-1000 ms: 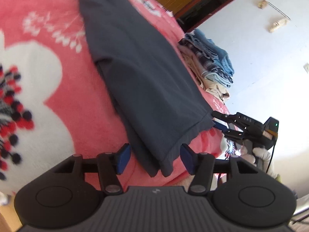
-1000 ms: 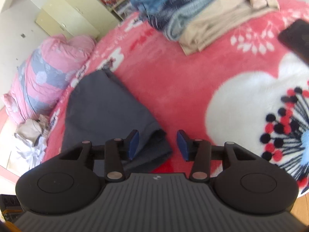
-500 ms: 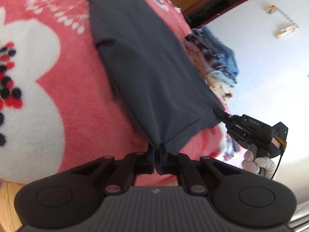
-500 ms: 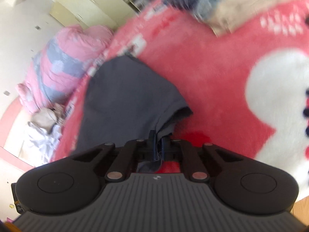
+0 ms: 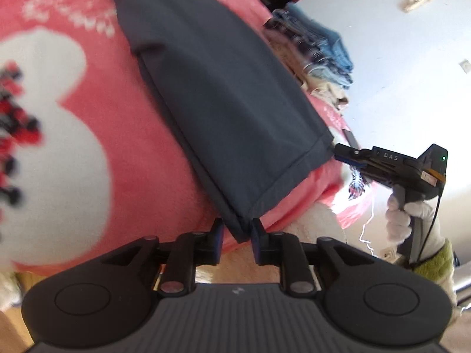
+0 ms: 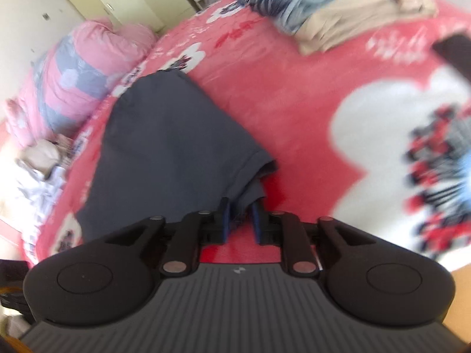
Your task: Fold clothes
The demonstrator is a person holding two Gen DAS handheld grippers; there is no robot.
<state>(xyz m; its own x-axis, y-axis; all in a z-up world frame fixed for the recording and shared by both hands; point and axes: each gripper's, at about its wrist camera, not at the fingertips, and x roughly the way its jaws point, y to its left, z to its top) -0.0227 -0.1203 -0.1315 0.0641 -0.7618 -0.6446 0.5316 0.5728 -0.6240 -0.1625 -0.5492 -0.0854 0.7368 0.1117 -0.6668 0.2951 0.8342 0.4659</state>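
dark garment stretches lengthwise away; both grippers' fingers just loosened, corners between.

Left gripper: matte black housing, ribbed deck, two round caps, silver pivot screws on the linkage arms, blue pads on the jaws. Right gripper: identical build and blue pads; seen side-on from the left wrist, white "DAS" lettering, green indicator light, orange and white labels, grey handle, black cable trailing down. Right hand: white glove, fuzzy green cuff.
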